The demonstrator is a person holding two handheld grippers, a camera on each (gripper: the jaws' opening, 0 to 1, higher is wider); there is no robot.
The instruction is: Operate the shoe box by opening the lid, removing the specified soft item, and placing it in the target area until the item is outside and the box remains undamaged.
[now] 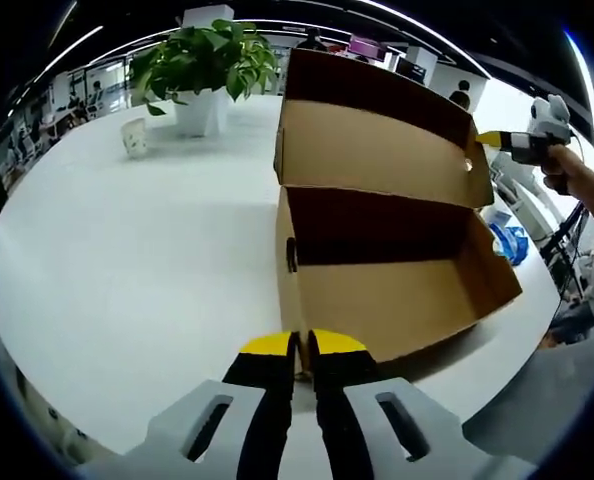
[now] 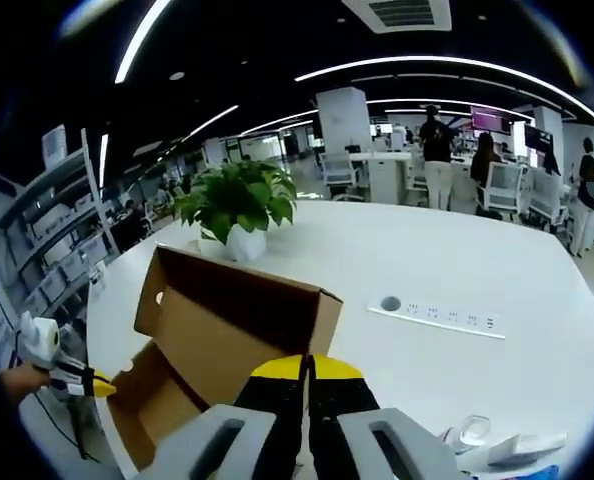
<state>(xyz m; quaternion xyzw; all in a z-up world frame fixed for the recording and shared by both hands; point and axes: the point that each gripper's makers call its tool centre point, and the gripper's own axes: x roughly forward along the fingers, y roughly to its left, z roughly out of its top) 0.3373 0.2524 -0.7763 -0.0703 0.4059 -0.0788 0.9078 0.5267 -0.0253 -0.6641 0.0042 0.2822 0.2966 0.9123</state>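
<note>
Yellow-tipped jaws of the left gripper (image 1: 302, 345) sit pressed together at the near wall of the shoe box (image 1: 387, 300), tips just at or touching the cardboard edge; whether they pinch it I cannot tell. Right gripper (image 2: 307, 365) is likewise closed, nothing visibly between its jaws, hovering above the box with its tips near the raised lid (image 2: 242, 300). That same gripper appears in the left gripper view (image 1: 522, 140) at the lid's far corner, close to it, contact unclear. Lid stands upright on its hinge, so the opening step looks done. Box sits on the white table (image 1: 127, 260), its interior dark brown, and no soft item can be made out inside from either view; parts of the floor are hidden by the walls. Likely step in hand: steadying the box before reaching in. Next move calls for opening one gripper, lowering it into the box without crushing the walls, and finding the item. Potted plant (image 2: 237, 205) and power strip (image 2: 437, 315) stand well apart from the box.
</note>
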